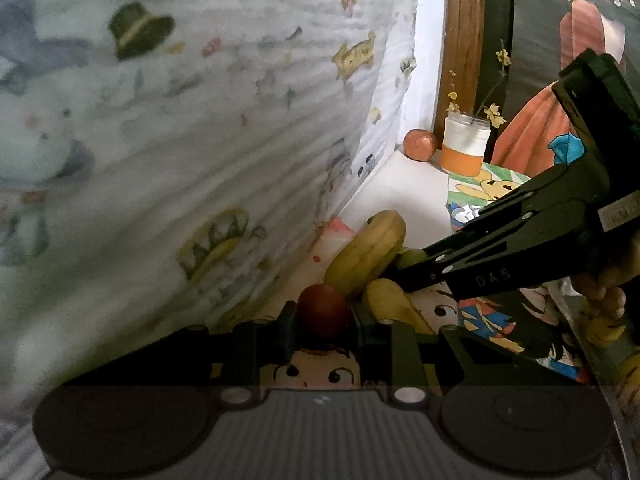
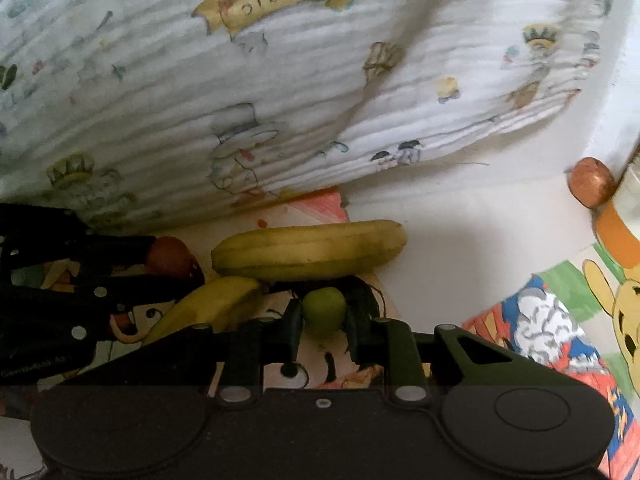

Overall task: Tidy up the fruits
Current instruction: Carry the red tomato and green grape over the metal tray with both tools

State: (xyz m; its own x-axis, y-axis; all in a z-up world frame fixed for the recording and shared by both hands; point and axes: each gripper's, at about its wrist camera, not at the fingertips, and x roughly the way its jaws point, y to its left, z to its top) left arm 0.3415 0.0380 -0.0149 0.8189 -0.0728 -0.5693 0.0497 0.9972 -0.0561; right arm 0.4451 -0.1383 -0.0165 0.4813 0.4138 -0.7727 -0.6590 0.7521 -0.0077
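Observation:
My left gripper (image 1: 323, 314) is shut on a small dark red fruit (image 1: 323, 304) just above a cartoon drawing. In the right wrist view the same red fruit (image 2: 168, 256) sits between the left gripper's fingers (image 2: 132, 280). My right gripper (image 2: 324, 318) is shut on a small green fruit (image 2: 324, 306), whose edge (image 1: 412, 258) peeks out behind the right gripper's fingers (image 1: 420, 268). Two yellow bananas lie between the grippers: a long one (image 2: 308, 248) (image 1: 366, 254) and a nearer one (image 2: 212, 304) (image 1: 394, 306).
A bulging white printed cloth (image 1: 200, 140) (image 2: 280, 80) crowds the left and back. An orange-brown round fruit (image 1: 420, 144) (image 2: 592, 186) sits by a white and orange jar (image 1: 464, 144) holding yellow flowers. Coloured cartoon sheets (image 2: 560, 320) cover the white surface.

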